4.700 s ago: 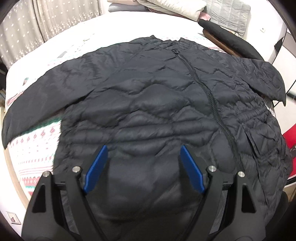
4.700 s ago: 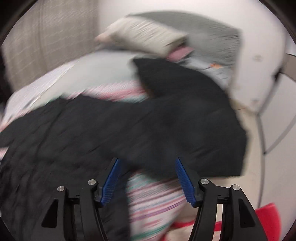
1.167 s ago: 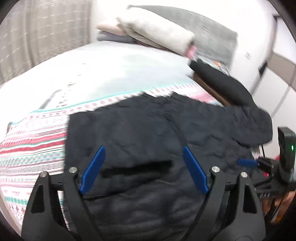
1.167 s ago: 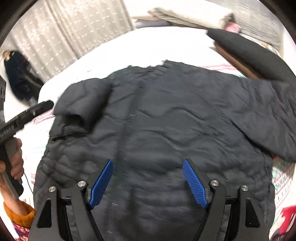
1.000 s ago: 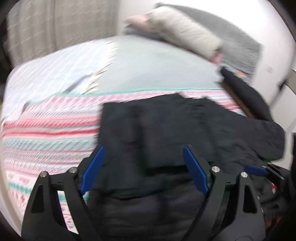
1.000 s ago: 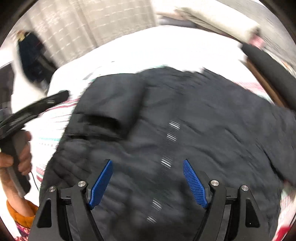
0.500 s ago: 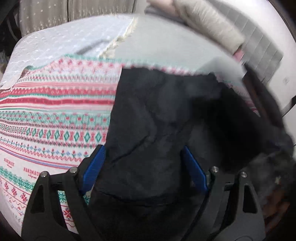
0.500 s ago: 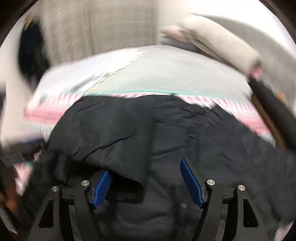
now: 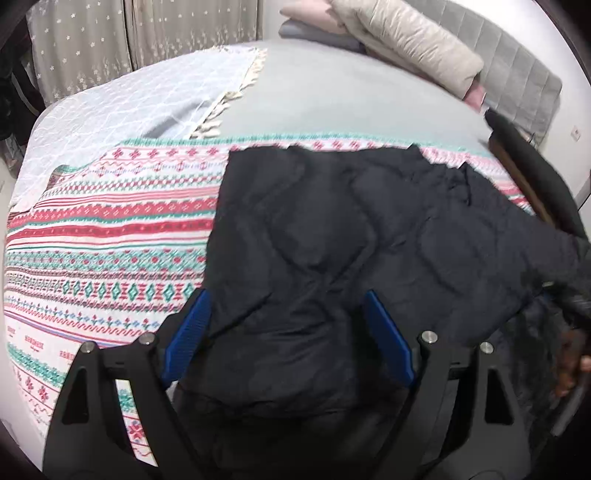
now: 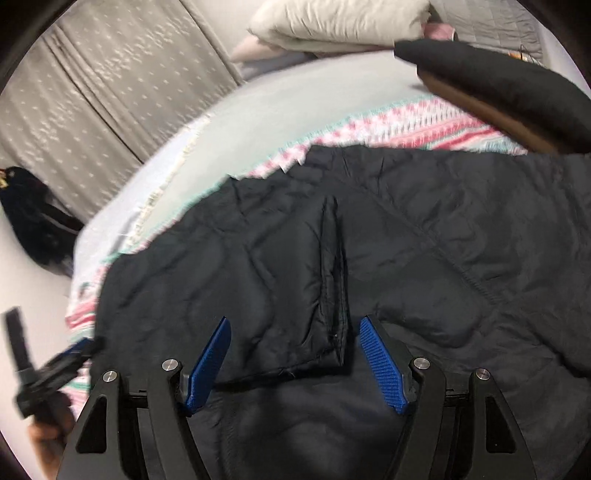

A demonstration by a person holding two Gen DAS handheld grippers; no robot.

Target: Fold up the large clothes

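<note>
A black quilted puffer jacket (image 9: 332, 258) lies on the bed with both sleeves folded in over its front. In the right wrist view the two sleeve cuffs (image 10: 332, 280) meet in the middle of the jacket (image 10: 461, 258). My left gripper (image 9: 286, 339) is open and empty, just above the left folded sleeve. My right gripper (image 10: 295, 360) is open and empty, above the cuffs. The left gripper also shows at the left edge of the right wrist view (image 10: 70, 354).
A red, green and white patterned blanket (image 9: 103, 236) covers the bed under the jacket. A grey sheet (image 9: 332, 92) and folded bedding (image 9: 406, 33) lie beyond. Another dark garment (image 10: 498, 81) lies at the right. Curtains (image 9: 110, 44) hang behind.
Both sleeves, spread out earlier, now lie folded over the jacket's front. Both grippers have swung towards the jacket's middle and stay open.
</note>
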